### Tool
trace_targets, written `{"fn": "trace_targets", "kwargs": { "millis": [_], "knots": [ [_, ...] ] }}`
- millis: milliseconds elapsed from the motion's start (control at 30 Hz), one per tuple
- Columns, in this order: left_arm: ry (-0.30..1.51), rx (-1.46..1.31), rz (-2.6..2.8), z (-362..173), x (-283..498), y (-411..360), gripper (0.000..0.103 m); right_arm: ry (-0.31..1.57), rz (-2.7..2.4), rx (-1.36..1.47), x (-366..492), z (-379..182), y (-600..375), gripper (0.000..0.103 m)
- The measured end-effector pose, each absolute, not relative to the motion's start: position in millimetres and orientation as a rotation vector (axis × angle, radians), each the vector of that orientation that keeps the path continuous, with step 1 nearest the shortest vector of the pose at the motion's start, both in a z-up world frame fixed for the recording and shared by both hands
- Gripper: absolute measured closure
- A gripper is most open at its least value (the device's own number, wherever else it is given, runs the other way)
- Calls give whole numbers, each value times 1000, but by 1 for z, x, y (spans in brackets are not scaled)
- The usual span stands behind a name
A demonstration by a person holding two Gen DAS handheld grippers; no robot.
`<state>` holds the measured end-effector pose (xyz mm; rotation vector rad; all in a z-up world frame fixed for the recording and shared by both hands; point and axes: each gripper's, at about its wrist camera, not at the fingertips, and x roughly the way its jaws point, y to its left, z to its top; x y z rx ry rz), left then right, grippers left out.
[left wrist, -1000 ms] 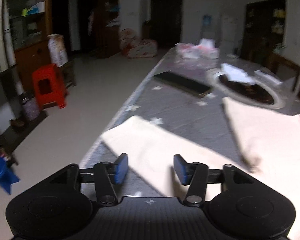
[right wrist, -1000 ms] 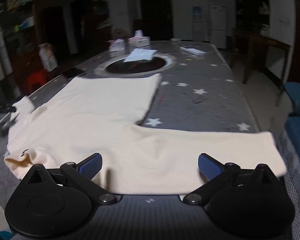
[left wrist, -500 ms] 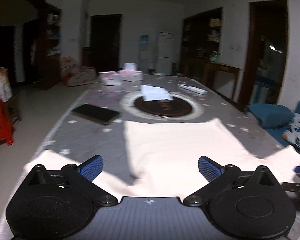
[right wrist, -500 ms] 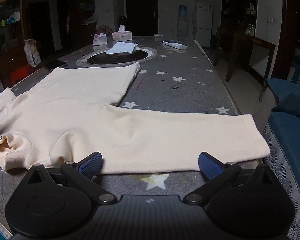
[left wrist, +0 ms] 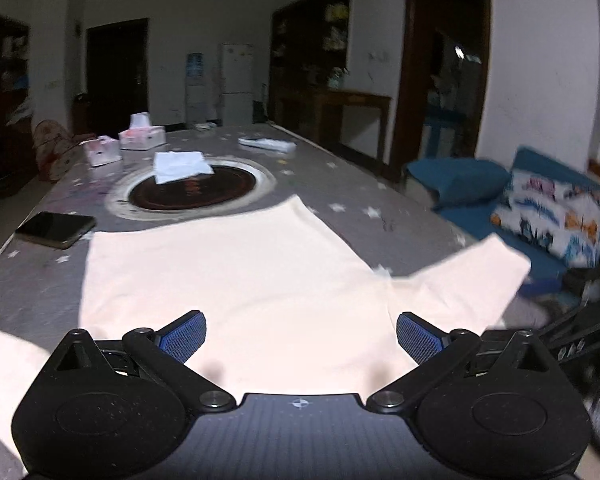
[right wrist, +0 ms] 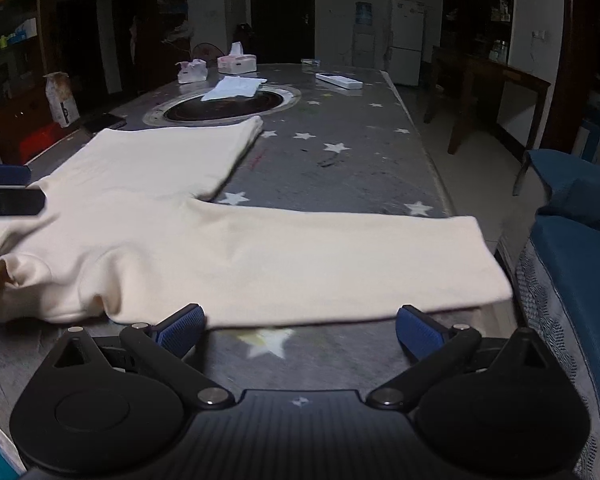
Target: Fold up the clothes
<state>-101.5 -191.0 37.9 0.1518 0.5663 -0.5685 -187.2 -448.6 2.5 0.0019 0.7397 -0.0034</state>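
Observation:
A cream long-sleeved top (left wrist: pixel 236 276) lies flat on the grey star-patterned table (right wrist: pixel 332 168), body pointing away, sleeves spread left and right. In the right wrist view the top (right wrist: pixel 228 240) has its right sleeve (right wrist: pixel 360 252) stretched to the table's right edge. My left gripper (left wrist: pixel 300 332) is open and empty, low over the top's near edge at the collar end. My right gripper (right wrist: pixel 298 330) is open and empty, just in front of the right sleeve's near hem. The left gripper shows at the left edge of the right wrist view (right wrist: pixel 8 196).
A round dark hotplate inset (left wrist: pixel 192 192) with a white folded cloth (left wrist: pixel 182 166) lies beyond the top. A black phone (left wrist: pixel 56 228) lies at the left edge. Tissue boxes (left wrist: pixel 140 136) and a remote (right wrist: pixel 338 80) sit farther back. A blue sofa (right wrist: pixel 580 264) stands right of the table.
My left gripper has opened wide and swung from the left sleeve toward the right, now facing the top's body. My right gripper stayed open and drew back slightly from the sleeve.

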Motion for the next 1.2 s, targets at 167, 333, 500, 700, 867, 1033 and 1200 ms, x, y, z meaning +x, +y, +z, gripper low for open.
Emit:
{"fn": "trace_targets", "kwargs": {
  "millis": [167,333,500,700,867,1033,1200],
  "knots": [
    [594,229,-620,20,-112,-212,1,723,-81,33,-189,9,-472,1],
    [606,256,-658,14,-121,-223,7,696,-175,159,-187,14,-508,14],
    [590,242,-666,22,-123,-223,12,688,-237,306,-185,8,-542,29],
    [590,248,-670,23,-121,-227,14,676,-247,430,-185,0,-564,56],
    [595,260,-674,21,-119,-230,14,659,-263,434,-188,-2,-569,78],
    [605,261,-678,19,-116,-231,14,620,-259,436,-190,5,-573,96],
    [619,254,-676,17,-112,-232,13,572,-222,439,-190,22,-567,98]
  ]
}}
